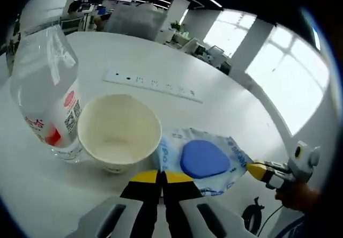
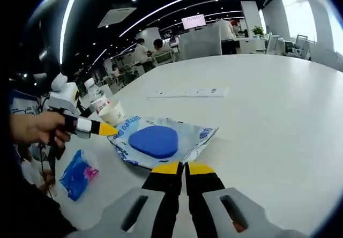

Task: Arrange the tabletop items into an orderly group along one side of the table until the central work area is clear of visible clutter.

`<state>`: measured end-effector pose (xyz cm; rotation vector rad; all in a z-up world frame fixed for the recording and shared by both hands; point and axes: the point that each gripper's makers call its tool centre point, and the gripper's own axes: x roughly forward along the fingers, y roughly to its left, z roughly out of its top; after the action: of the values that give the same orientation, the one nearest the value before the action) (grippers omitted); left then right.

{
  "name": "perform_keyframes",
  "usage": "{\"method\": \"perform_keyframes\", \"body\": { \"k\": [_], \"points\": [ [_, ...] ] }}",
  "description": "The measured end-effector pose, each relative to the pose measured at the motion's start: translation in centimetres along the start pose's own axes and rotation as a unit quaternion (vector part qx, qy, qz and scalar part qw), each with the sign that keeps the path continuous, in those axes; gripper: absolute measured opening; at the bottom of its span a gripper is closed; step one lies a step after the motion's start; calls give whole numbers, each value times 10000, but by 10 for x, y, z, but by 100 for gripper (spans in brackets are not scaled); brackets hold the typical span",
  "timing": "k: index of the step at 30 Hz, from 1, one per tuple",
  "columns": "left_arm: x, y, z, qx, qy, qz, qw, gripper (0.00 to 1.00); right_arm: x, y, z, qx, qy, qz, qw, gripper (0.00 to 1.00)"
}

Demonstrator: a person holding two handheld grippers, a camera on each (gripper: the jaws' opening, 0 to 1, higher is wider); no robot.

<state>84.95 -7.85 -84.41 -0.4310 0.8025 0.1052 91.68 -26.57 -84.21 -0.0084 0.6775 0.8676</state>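
Bottle [image 1: 45, 88], cup [image 1: 119, 132] and blue packet [image 1: 201, 160] crowd one edge; beyond the power strip [image 1: 153, 82], the white table [image 2: 278, 104] lies wide open.

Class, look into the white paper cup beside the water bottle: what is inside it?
The white paper cup looks empty: its pale inner wall and bottom are visible in the left gripper view. The near inner wall is hidden behind the rim. The water bottle stands beside it.

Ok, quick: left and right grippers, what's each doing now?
Left gripper: shut on the edge of the blue-pad packet.
Right gripper: shut on the same packet's opposite edge.
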Motion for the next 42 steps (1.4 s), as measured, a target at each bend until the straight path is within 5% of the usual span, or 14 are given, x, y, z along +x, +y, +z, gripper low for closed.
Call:
{"method": "perform_keyframes", "body": {
  "k": [22,42],
  "points": [
    [2,10,-2,259,-42,246,9994,2,15,-4,-19,-239,416,-127,9988,2],
    [-20,5,-8,601,-178,59,9980,15,-9,20,-4,-406,6,4,9992,34]
  ]
}}
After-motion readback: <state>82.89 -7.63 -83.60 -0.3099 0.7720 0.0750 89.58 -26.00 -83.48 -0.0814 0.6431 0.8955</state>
